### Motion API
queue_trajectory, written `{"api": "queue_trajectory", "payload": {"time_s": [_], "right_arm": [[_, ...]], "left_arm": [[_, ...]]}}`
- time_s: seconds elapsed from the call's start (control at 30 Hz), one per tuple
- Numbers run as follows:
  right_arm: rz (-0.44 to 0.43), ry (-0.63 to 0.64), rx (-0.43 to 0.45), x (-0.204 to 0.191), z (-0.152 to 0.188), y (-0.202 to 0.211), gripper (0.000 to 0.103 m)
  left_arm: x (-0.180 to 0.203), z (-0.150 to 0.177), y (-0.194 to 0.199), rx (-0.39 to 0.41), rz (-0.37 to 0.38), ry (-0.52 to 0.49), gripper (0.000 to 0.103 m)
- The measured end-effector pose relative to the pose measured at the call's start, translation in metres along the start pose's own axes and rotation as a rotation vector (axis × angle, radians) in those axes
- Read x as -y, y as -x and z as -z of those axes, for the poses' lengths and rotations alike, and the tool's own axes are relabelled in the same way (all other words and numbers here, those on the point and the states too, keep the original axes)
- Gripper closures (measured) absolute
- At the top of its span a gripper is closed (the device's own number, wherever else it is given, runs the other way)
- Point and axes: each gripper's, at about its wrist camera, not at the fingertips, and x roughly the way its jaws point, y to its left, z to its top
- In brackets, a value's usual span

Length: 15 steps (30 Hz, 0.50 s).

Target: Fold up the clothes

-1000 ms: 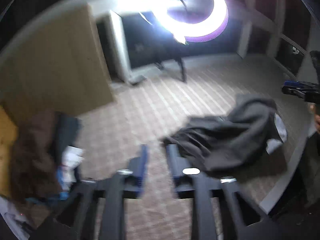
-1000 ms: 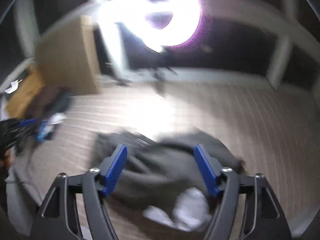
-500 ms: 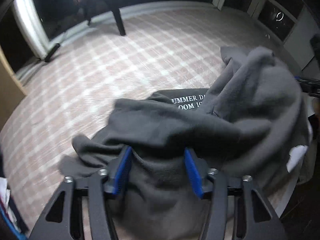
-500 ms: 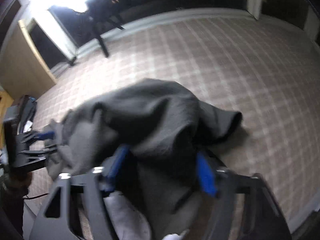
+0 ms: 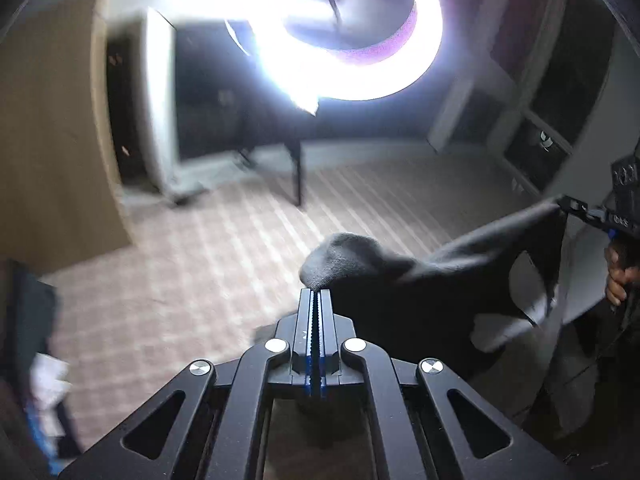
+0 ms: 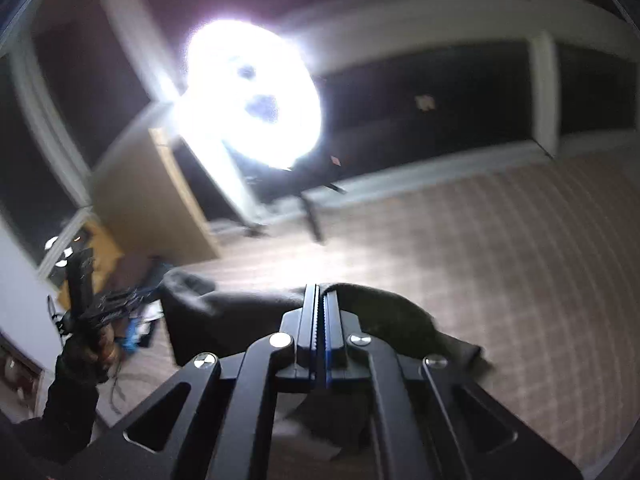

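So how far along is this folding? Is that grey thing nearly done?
Barely started. Done: both grippers have pinched the dark grey garment, the left gripper and the right gripper each shut on an edge. In hand: it hangs stretched between them above the checked surface. Left: no fold shows yet, so all the folding remains.

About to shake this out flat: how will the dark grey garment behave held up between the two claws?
Probably floppy: the dark grey garment sags between the left claw and the right claw, both shut on it. It looks like thick fleece, so likely heavy enough to droop and not slippery. Loose folds hang below, so expect swinging.
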Motion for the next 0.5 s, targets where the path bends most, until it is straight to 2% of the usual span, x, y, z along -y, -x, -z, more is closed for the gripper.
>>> {"api": "queue_trajectory", "payload": {"time_s": [0.1,0.17,0.2,0.27,0.3,0.37,0.4,0.43,0.5], "right_arm": [[-0.147,0.053,-0.07,-0.054,0.018,-0.026,0.101],[-0.244,0.089,-0.117,-0.089,0.03,-0.044,0.099],[-0.265,0.105,-0.16,-0.103,0.041,-0.056,0.096],[-0.222,0.135,-0.303,-0.117,0.074,-0.091,0.093],[-0.2,0.139,-0.342,-0.117,0.087,-0.1,0.092],[-0.154,0.093,-0.299,-0.086,0.098,-0.085,0.079],[-0.116,0.06,-0.261,-0.063,0.101,-0.072,0.057],[-0.062,0.027,-0.215,-0.039,0.102,-0.057,0.039],[0.089,-0.034,-0.141,0.009,0.105,-0.031,0.037]], "left_arm": [[-0.033,0.019,0.031,-0.005,-0.132,-0.005,0.102],[-0.066,0.043,0.034,-0.062,-0.263,0.032,0.101],[-0.082,0.057,0.033,-0.107,-0.33,0.056,0.101],[-0.112,0.084,0.031,-0.194,-0.45,0.103,0.102],[-0.119,0.094,0.031,-0.227,-0.461,0.12,0.102],[-0.12,0.105,0.033,-0.257,-0.466,0.121,0.102],[-0.111,0.107,0.035,-0.25,-0.445,0.102,0.101],[-0.1,0.104,0.032,-0.246,-0.4,0.086,0.099],[-0.067,0.094,0.021,-0.236,-0.281,0.052,0.076]]}}
